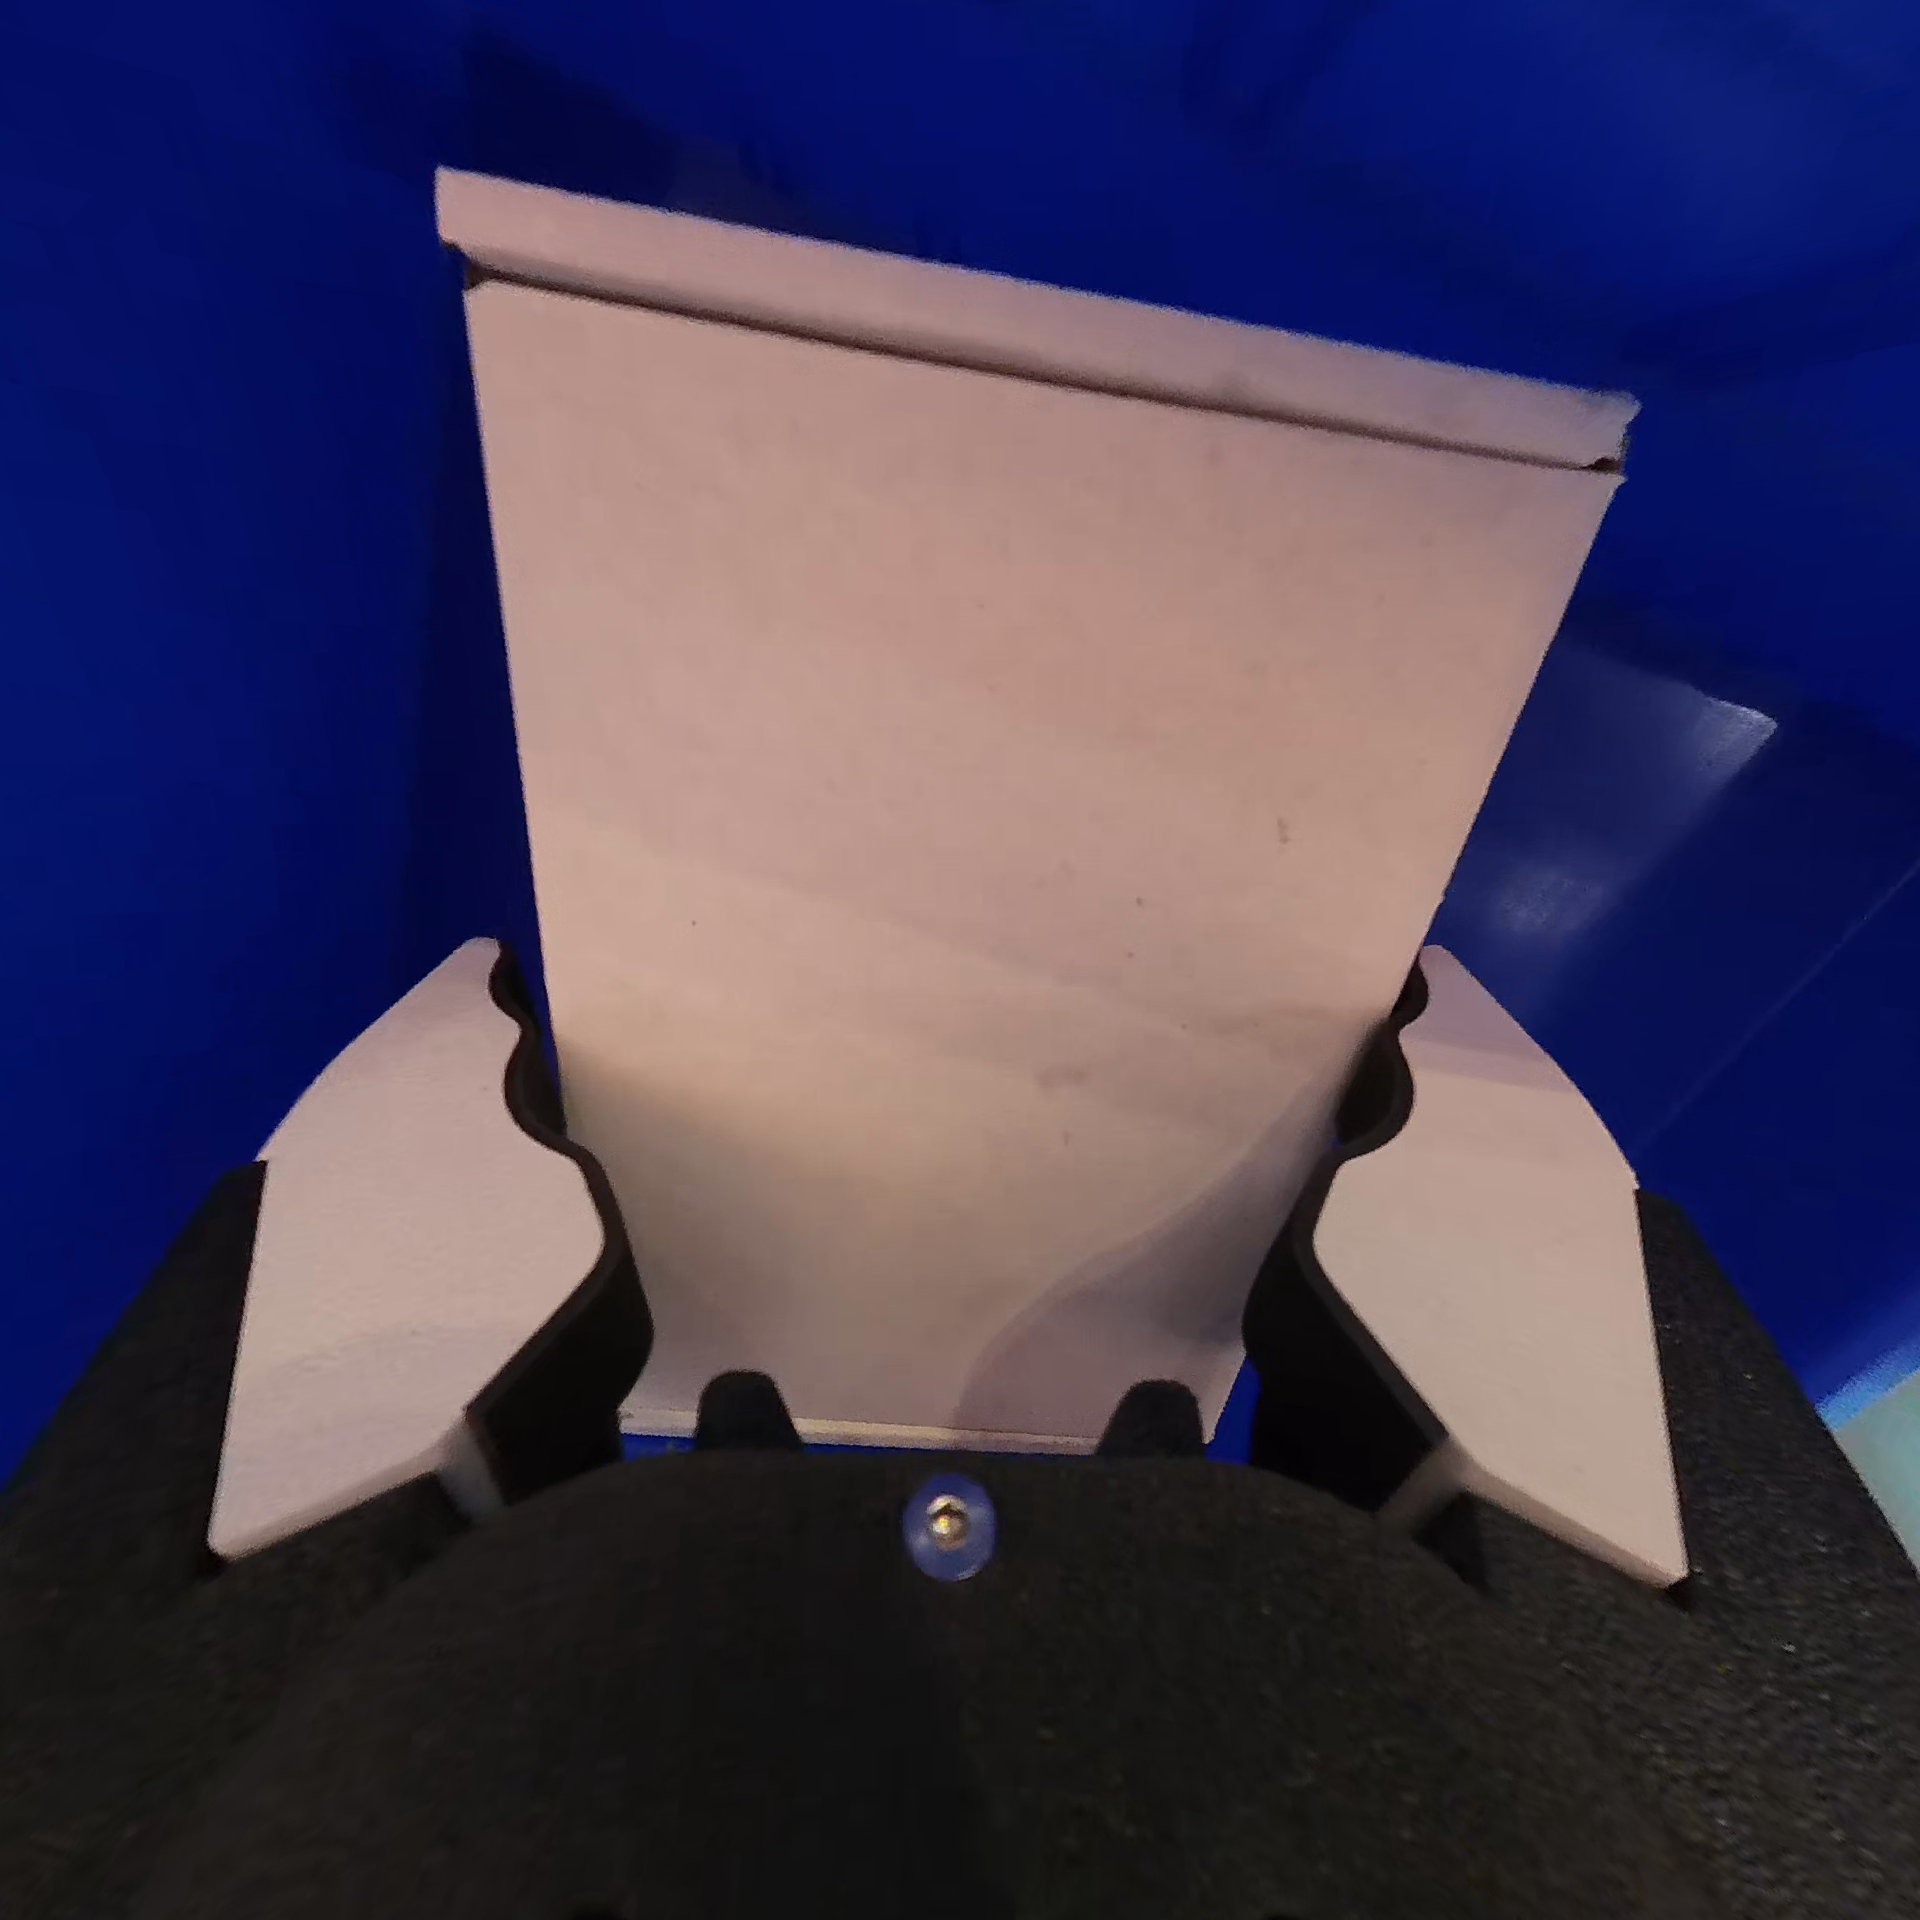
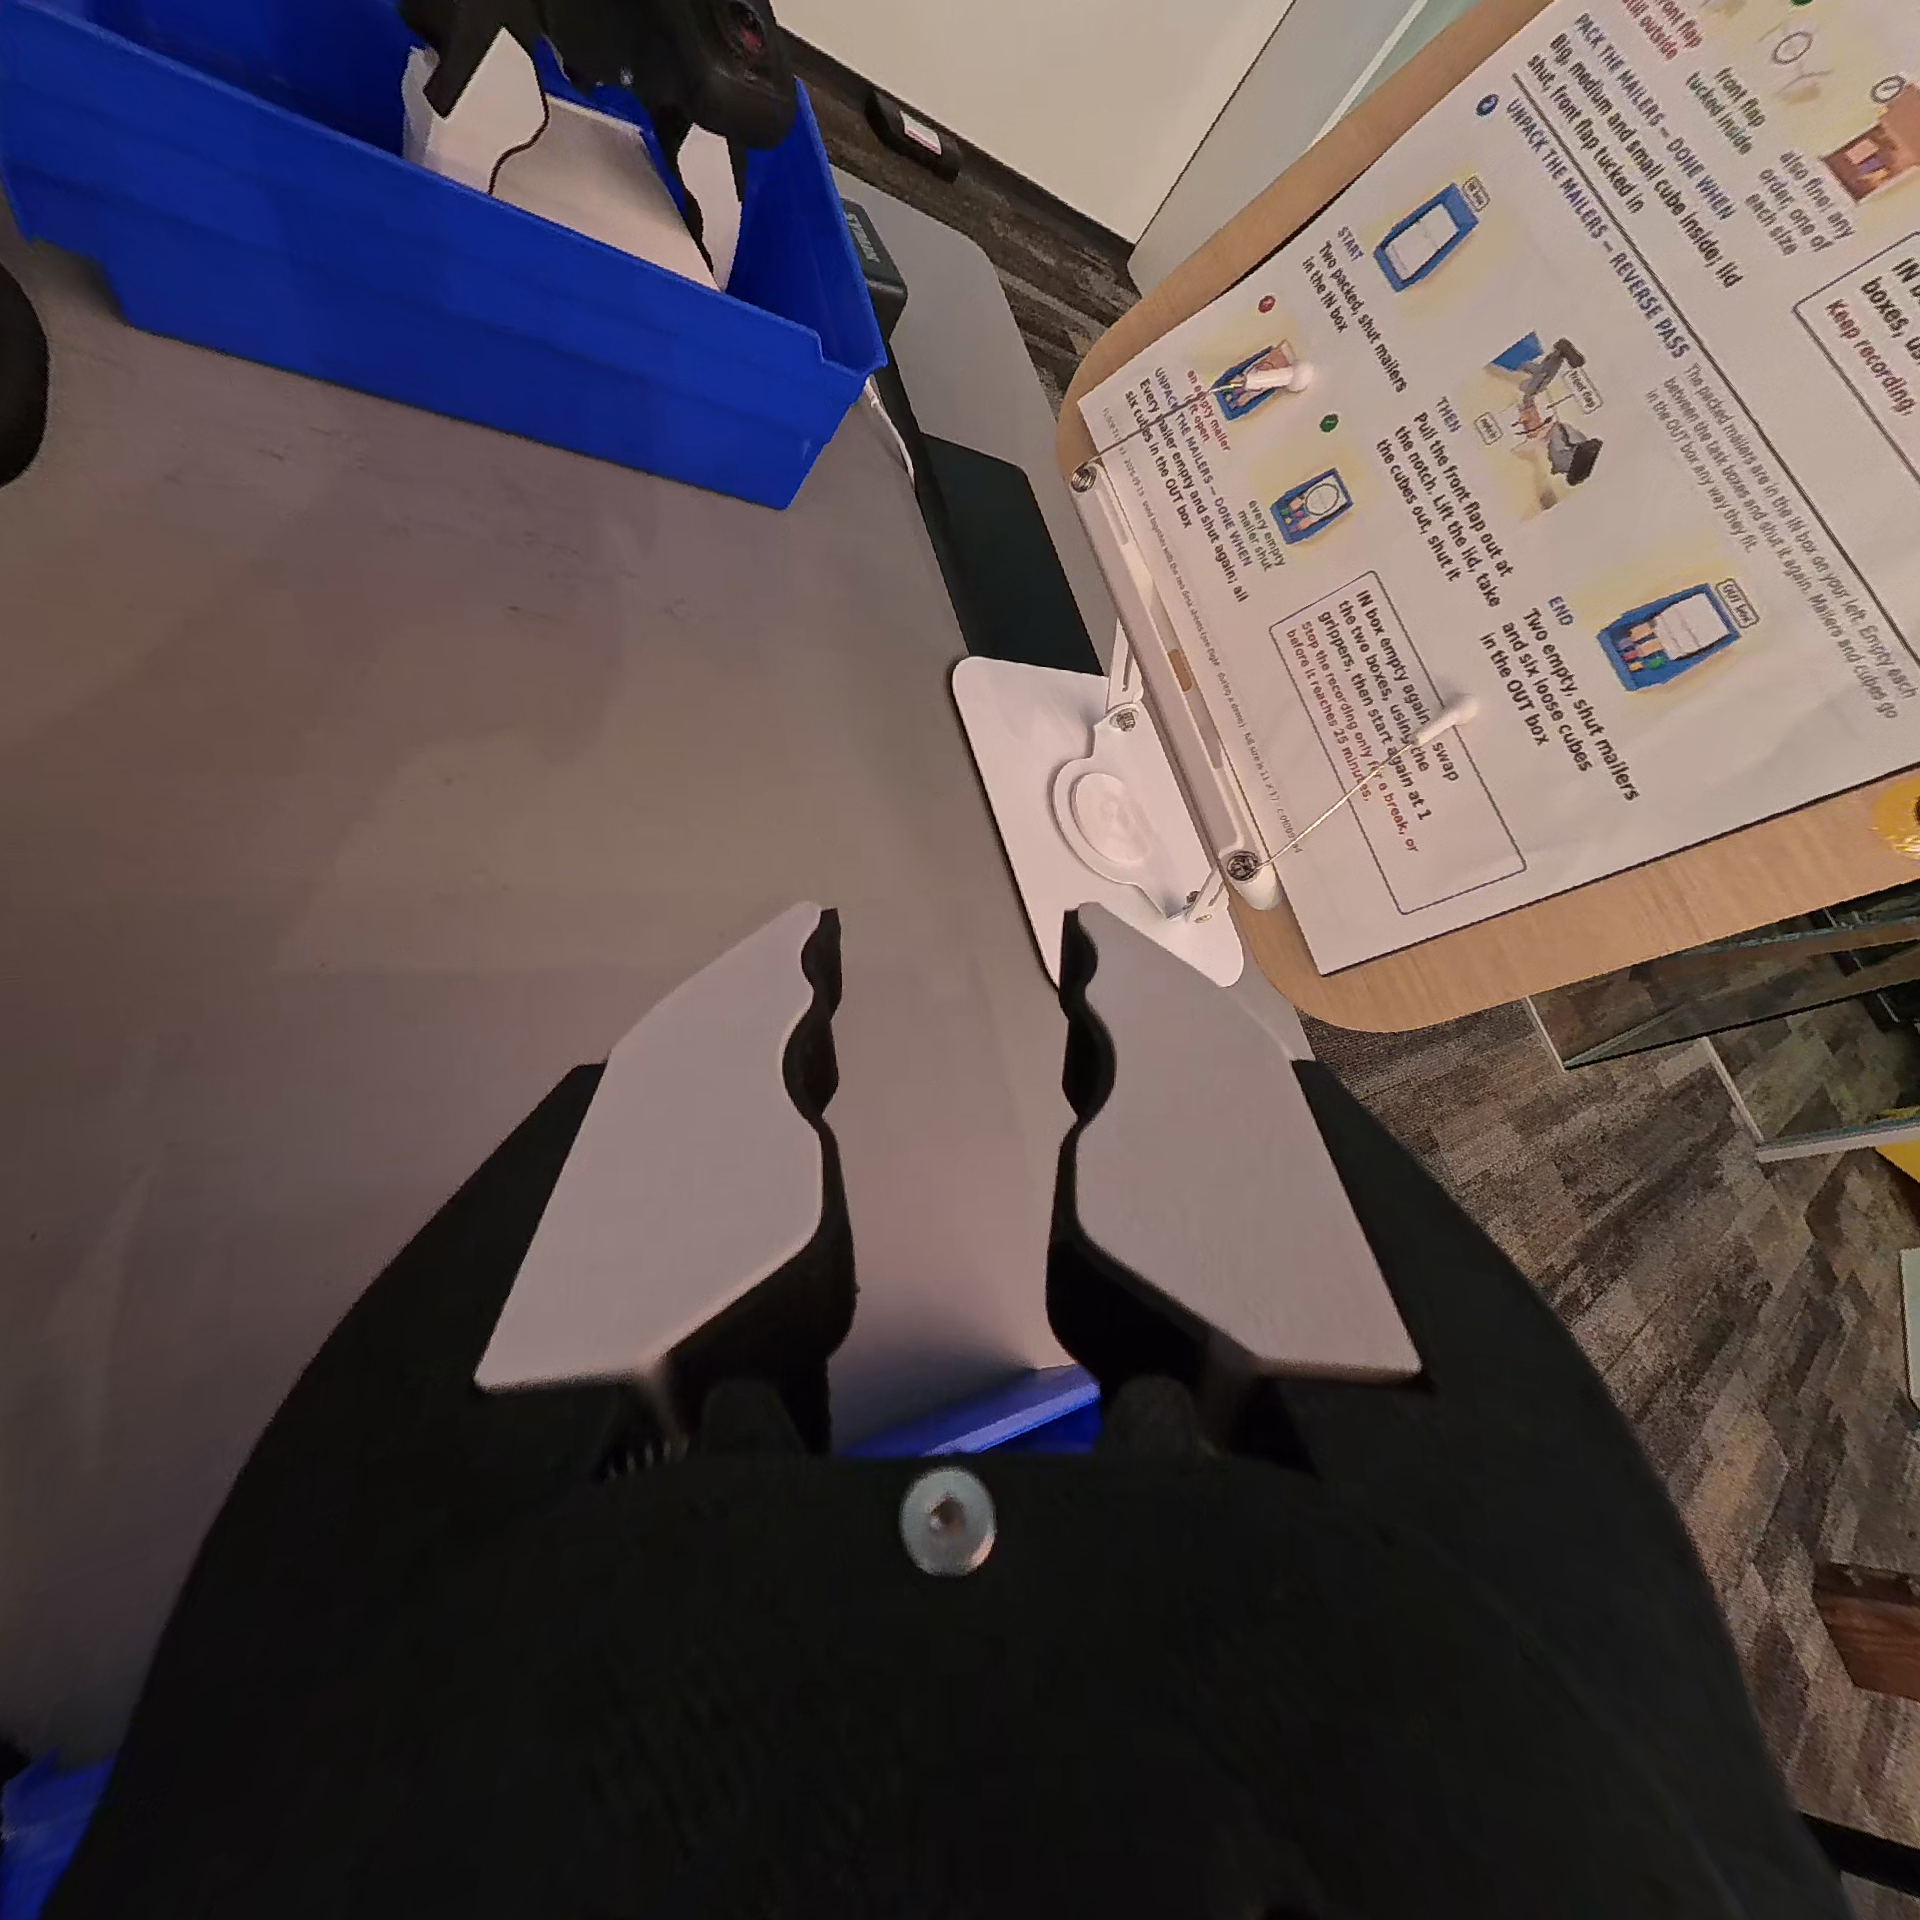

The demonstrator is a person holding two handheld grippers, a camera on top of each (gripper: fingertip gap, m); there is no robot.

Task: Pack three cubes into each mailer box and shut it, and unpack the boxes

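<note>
In the left wrist view a shut white mailer box [image 1: 966, 779] fills the middle, with its lid seam at the far end. My left gripper [image 1: 961, 971] is closed on the box's two sides, inside a blue bin [image 1: 208, 520]. In the right wrist view that blue bin [image 2: 447, 301] stands at the far left of the grey table [image 2: 416, 727], with the left gripper [image 2: 623, 62] and the white mailer [image 2: 582, 166] inside it. My right gripper [image 2: 951, 935] is open and empty above the table. No cubes show.
A wooden board [image 2: 1455, 977] bearing a printed instruction sheet [image 2: 1558, 468] leans at the right on a white stand base [image 2: 1049, 790]. The edge of another blue bin [image 2: 977, 1413] shows under the right gripper. Carpeted floor [image 2: 1662, 1247] lies beyond the table's right edge.
</note>
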